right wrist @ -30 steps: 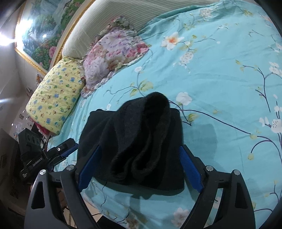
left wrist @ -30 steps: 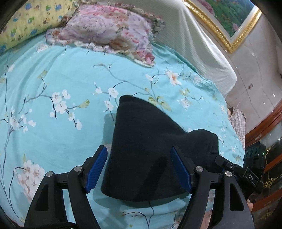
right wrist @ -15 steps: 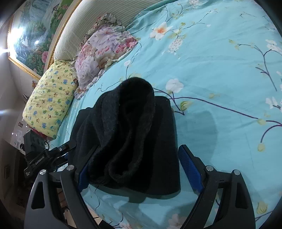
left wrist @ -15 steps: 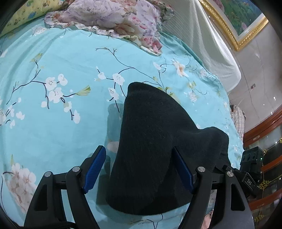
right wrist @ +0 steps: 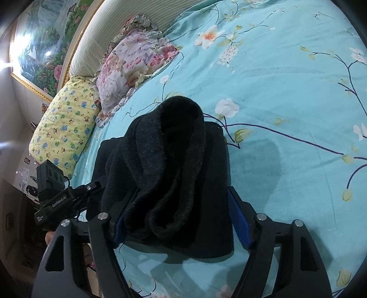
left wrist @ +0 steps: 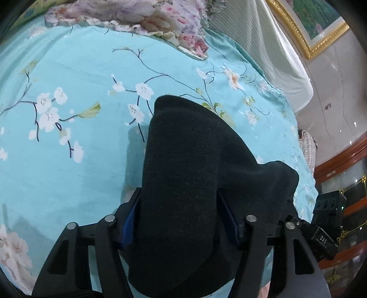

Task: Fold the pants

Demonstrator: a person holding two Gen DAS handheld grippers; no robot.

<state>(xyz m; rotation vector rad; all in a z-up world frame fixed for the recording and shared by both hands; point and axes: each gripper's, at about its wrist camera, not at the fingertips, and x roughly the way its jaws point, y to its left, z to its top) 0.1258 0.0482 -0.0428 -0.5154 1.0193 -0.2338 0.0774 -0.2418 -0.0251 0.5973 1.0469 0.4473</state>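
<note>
Left wrist: left gripper (left wrist: 181, 220) jaws closing on black pants (left wrist: 190, 174), floral pillow (left wrist: 142, 18) beyond.

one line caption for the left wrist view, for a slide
Left tongs closing around black pants on a floral sheet.

1. Bed (right wrist: 286, 75) w/ turquoise sheet, printed w/ white blossoms & dark branches; pale ribbed headboard (right wrist: 91, 52) at far end.
2. Black knit pants (right wrist: 174, 174) folded into a thick bundle, lying on sheet near the bed's near edge; also in left wrist view (left wrist: 190, 174).
3. Pink-purple floral frilled pillow (right wrist: 133, 68) by headboard.
4. Yellow cartoon-print pillow (right wrist: 66, 123) just beside it, at bed's edge.
</note>
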